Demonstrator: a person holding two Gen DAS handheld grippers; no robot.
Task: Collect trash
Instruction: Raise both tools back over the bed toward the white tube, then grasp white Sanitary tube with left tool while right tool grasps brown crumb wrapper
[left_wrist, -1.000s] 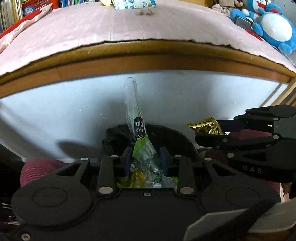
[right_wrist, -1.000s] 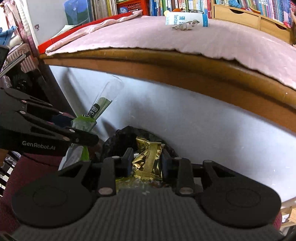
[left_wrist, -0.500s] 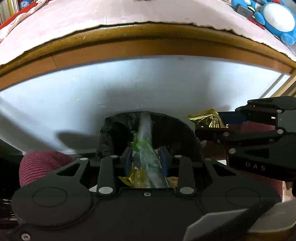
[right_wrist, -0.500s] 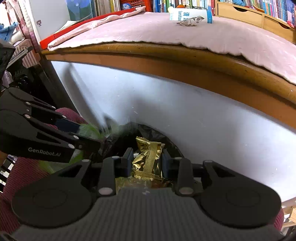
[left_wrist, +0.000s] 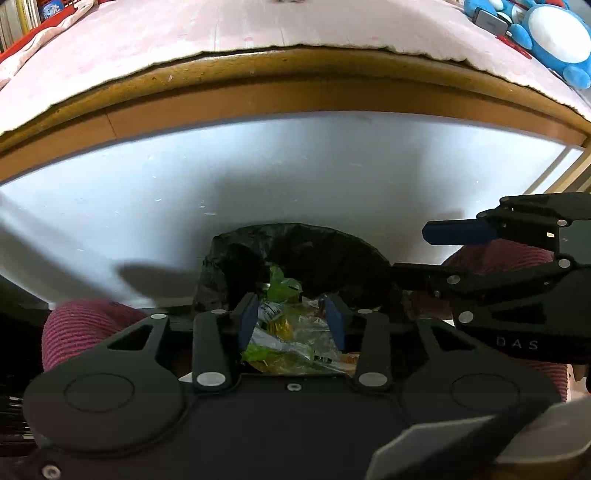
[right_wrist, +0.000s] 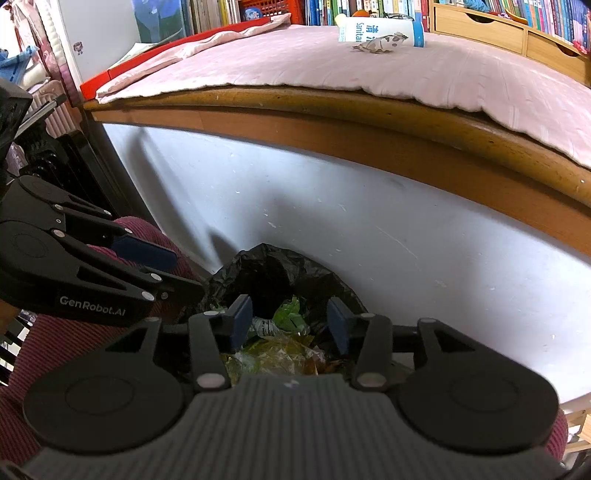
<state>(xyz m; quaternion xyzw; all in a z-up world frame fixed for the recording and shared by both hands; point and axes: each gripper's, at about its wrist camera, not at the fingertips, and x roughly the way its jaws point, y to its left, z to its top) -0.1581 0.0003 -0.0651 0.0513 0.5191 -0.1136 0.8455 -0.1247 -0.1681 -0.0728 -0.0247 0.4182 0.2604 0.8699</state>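
Note:
A bin lined with a black bag stands on the floor against a white panel. Inside lie the green-and-clear wrapper and yellowish crumpled wrappers. My left gripper hangs open just above the bin with nothing between its blue pads. My right gripper is open over the same bin and holds nothing. Each gripper shows side-on in the other's view, the right gripper and the left gripper. A small crumpled scrap lies far back on the table.
The wooden table edge overhangs the bin, under a pink cloth. A white wipes canister lies by the scrap. Blue plush toys sit at the right. Bookshelves and wooden drawers stand behind. Maroon ribbed fabric flanks the bin.
Both grippers have opened. The green-and-clear wrapper dropped from the left gripper and the gold wrapper from the right one, both into the bin.

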